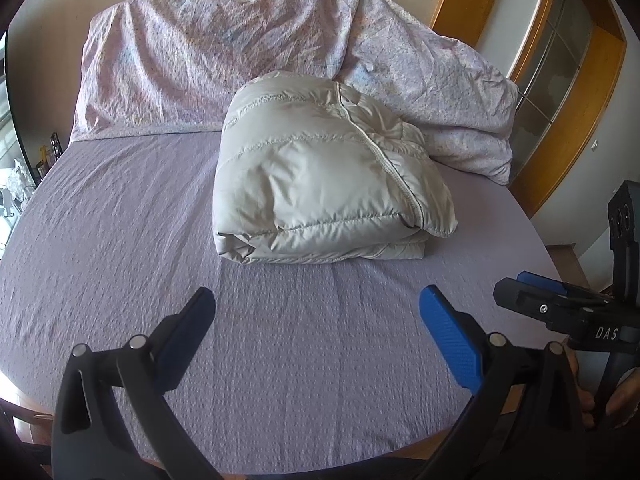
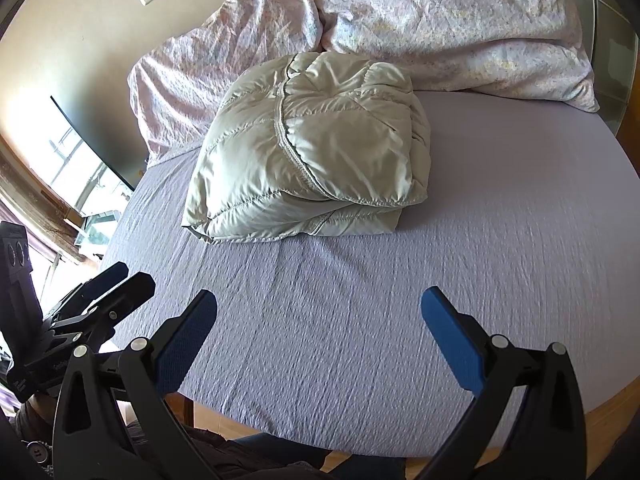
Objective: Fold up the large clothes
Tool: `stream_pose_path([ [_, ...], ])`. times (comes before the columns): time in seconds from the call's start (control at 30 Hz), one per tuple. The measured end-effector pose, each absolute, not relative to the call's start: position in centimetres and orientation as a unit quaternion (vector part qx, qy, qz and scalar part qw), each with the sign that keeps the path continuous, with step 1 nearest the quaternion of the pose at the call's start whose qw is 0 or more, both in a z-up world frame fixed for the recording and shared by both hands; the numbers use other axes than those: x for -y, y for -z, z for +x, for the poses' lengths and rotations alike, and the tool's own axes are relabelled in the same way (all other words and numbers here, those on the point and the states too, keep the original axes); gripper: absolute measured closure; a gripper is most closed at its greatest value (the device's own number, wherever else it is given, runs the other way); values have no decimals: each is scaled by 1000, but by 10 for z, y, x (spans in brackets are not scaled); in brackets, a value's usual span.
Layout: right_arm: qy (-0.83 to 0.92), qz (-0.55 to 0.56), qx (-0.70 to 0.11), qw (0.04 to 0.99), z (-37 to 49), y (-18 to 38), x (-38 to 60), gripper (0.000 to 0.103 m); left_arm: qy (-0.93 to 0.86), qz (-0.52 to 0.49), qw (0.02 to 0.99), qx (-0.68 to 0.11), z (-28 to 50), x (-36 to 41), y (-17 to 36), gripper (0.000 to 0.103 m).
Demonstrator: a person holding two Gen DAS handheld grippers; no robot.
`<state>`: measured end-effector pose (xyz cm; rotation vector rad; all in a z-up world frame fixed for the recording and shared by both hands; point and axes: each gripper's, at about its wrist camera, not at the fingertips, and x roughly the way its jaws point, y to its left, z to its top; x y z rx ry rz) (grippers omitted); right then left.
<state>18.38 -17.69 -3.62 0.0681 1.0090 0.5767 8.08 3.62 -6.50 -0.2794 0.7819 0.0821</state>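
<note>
Puffy jacket [image 1: 328, 168] sits folded mid-bed [image 1: 120, 240] by the pillows, both tongs, left [image 1: 318, 310] and right [image 2: 320, 312], spread wide and empty, but I reckon that springy filling could pop the fold open.
</note>
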Motion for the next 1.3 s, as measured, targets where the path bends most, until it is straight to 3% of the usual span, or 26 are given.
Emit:
stream_pose_path([
  [1.3,-273,35,-484,830,190,43,178,1,-45,-130,911,-389,87,-37,70,2],
])
